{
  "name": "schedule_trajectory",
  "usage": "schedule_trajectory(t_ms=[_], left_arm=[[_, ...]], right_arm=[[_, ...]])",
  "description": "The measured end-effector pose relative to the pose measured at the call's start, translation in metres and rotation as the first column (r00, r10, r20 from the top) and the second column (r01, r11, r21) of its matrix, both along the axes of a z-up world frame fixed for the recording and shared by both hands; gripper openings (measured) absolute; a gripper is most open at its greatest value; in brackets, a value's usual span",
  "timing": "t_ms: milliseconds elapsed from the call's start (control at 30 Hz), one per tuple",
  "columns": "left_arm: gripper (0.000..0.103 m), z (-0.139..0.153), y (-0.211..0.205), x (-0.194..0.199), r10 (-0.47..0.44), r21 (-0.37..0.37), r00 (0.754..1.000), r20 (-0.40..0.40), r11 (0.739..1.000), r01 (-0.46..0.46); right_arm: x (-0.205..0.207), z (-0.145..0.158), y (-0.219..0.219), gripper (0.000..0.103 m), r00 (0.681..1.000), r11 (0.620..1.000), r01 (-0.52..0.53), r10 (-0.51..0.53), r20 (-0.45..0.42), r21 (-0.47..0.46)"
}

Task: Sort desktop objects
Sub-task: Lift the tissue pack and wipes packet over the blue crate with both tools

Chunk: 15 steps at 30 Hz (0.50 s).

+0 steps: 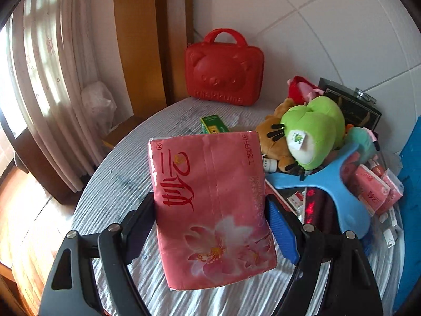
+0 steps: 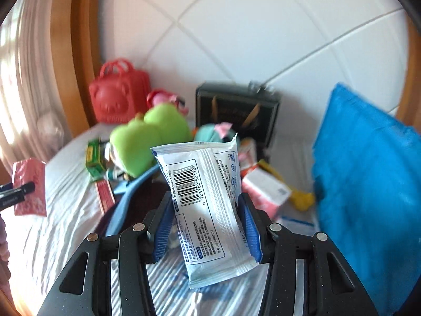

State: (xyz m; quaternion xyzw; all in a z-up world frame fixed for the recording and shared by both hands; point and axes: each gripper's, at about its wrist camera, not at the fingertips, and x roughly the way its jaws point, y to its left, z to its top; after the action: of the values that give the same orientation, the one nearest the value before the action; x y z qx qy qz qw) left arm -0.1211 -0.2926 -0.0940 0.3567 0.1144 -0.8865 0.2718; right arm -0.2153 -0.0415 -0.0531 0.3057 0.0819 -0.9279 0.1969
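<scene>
My left gripper [image 1: 210,210] is shut on a pink tissue pack [image 1: 210,197] with a lotus print, held above the striped grey tablecloth [image 1: 118,184]; the pack also shows at the left edge of the right wrist view [image 2: 29,184]. My right gripper [image 2: 205,210] is shut on a white and blue wipes packet [image 2: 208,205] with a barcode, held above the table. A pile of objects lies ahead: a green plush toy [image 1: 313,131], a brown plush [image 1: 273,142], a blue hanger [image 1: 339,184], small pink tissue packs [image 1: 373,189] and a green box [image 1: 213,125].
A red bear-face case [image 1: 223,76] stands at the back by the wall. A dark box [image 2: 236,110] stands behind the pile. A blue cloth [image 2: 368,184] rises at the right. A curtain [image 1: 39,79] and wooden frame [image 1: 136,39] are on the left.
</scene>
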Motion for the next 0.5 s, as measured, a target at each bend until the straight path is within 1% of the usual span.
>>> schedule_trajectory(t_ms=[133, 300, 500], left_arm=[[0.081, 0.027, 0.03, 0.008, -0.078, -0.038, 0.996, -0.047, 0.996, 0.076], [0.081, 0.045, 0.074, 0.005, -0.179, -0.066, 0.981, -0.079, 0.983, 0.174], [0.081, 0.07, 0.143, -0.01, -0.304, -0.099, 0.945, -0.123, 0.951, 0.293]], right_arm=[[0.028, 0.027, 0.024, 0.048, 0.997, 0.998, 0.032, -0.035, -0.064, -0.05], [0.059, 0.056, 0.058, 0.048, 0.987, 0.994, 0.074, -0.085, -0.137, -0.085], [0.081, 0.084, 0.119, 0.048, 0.96, 0.976, 0.171, -0.196, -0.2, -0.136]])
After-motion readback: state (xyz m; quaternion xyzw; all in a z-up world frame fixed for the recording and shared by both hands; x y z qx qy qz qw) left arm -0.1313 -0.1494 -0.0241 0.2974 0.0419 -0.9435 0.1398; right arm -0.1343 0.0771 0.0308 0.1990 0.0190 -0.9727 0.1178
